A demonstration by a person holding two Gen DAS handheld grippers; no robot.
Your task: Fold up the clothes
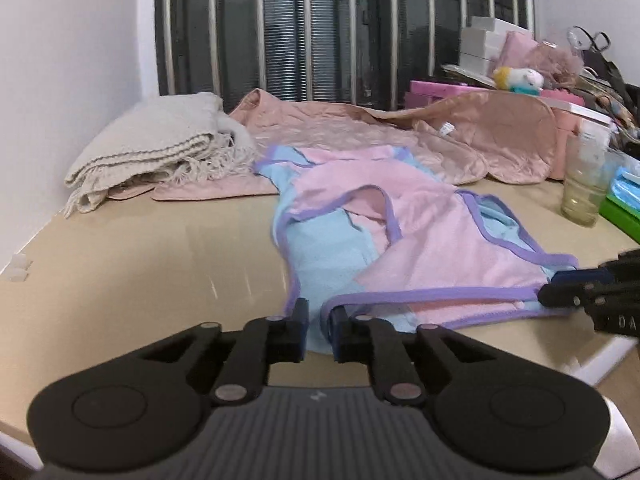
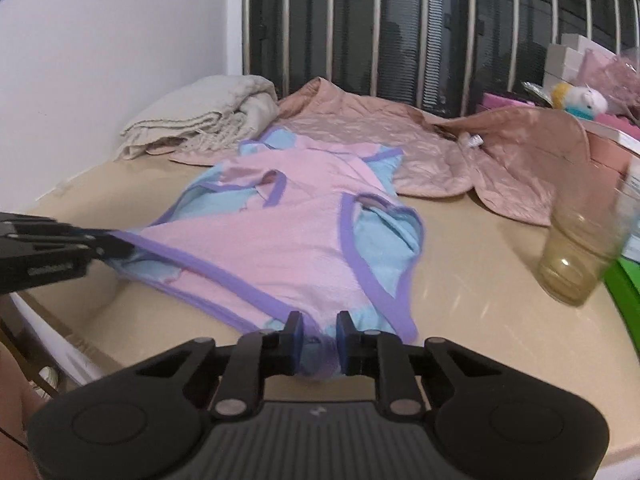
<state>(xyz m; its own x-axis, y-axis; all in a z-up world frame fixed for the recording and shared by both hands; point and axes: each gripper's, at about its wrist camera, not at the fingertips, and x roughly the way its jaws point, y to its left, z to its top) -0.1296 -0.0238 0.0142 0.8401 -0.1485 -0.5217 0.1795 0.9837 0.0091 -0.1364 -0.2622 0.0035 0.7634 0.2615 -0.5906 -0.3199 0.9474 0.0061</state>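
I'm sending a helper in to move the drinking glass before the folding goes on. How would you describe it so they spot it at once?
Start at the beige table, then go to its right side, next to the green box. The glass stands upright there, apart from the pink and blue garment. It is the only clear thing on the bare tabletop, with a yellowish tint at its bottom.

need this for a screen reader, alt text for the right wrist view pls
The right gripper pinches the near hem of a pink and blue garment spread on a beige table; the left gripper holds its left edge.
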